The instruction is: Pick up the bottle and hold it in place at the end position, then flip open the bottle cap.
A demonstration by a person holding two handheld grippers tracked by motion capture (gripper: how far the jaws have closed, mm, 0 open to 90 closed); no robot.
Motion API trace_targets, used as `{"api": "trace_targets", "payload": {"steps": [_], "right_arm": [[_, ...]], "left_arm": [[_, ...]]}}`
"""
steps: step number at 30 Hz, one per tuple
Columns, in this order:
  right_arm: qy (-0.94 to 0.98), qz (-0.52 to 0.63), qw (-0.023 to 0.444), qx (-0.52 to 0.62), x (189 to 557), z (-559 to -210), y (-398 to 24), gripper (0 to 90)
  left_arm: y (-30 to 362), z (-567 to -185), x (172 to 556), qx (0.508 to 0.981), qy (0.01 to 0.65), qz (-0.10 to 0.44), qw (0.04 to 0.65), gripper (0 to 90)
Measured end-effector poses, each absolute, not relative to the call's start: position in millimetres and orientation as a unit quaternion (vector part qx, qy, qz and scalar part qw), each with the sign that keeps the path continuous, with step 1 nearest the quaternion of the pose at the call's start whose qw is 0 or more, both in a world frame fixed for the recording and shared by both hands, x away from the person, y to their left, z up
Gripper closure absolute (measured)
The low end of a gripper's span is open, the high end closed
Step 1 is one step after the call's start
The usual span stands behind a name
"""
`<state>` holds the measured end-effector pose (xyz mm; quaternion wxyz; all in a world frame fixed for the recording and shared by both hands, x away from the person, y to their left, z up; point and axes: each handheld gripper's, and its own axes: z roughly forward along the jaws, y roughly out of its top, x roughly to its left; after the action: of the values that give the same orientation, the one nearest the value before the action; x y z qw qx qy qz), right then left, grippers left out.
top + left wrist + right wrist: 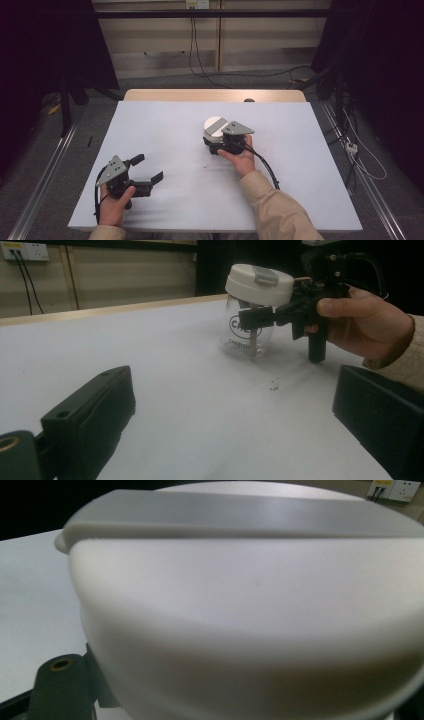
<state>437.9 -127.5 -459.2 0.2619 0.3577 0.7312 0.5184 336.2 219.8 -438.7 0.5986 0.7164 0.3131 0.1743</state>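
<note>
A clear jar (pixel 241 338) with printed lettering and a white lid (pixel 215 124) crossed by a grey strip stands upright on the white table (pixel 165 125), right of centre. My right gripper (pixel 212 141) holds the jar just under the lid, one jaw on each side, as the left gripper view shows (pixel 256 320). In the right gripper view the lid (pixel 250 605) sits very close between the jaws. My left gripper (pixel 150 168) rests low near the table's front left, open with nothing between its fingers (pixel 90 410).
A few dark specks (pixel 274 386) lie on the table just in front of the jar. The table's far edge is bare wood (pixel 215 95). Cables (pixel 192 45) hang from wall sockets behind, and a power strip (pixel 352 147) lies on the floor to the right.
</note>
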Motion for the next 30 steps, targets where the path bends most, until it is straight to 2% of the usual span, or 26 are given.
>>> {"api": "trace_targets", "payload": {"steps": [11, 24, 30], "right_arm": [[0.733, 0.518, 0.26, 0.357, 438, -459, -128, 18.5], [0.735, 0.516, 0.258, 0.356, 439, -459, -128, 18.6], [0.736, 0.515, 0.258, 0.356, 438, -459, -128, 18.6]], "left_arm": [[200, -433, 343, 0.723, 0.304, 0.161, 0.599, 2.8], [185, -426, 358, 0.721, 0.326, 0.144, 0.594, 3.0], [179, -423, 362, 0.721, 0.323, 0.139, 0.598, 12.6]]}}
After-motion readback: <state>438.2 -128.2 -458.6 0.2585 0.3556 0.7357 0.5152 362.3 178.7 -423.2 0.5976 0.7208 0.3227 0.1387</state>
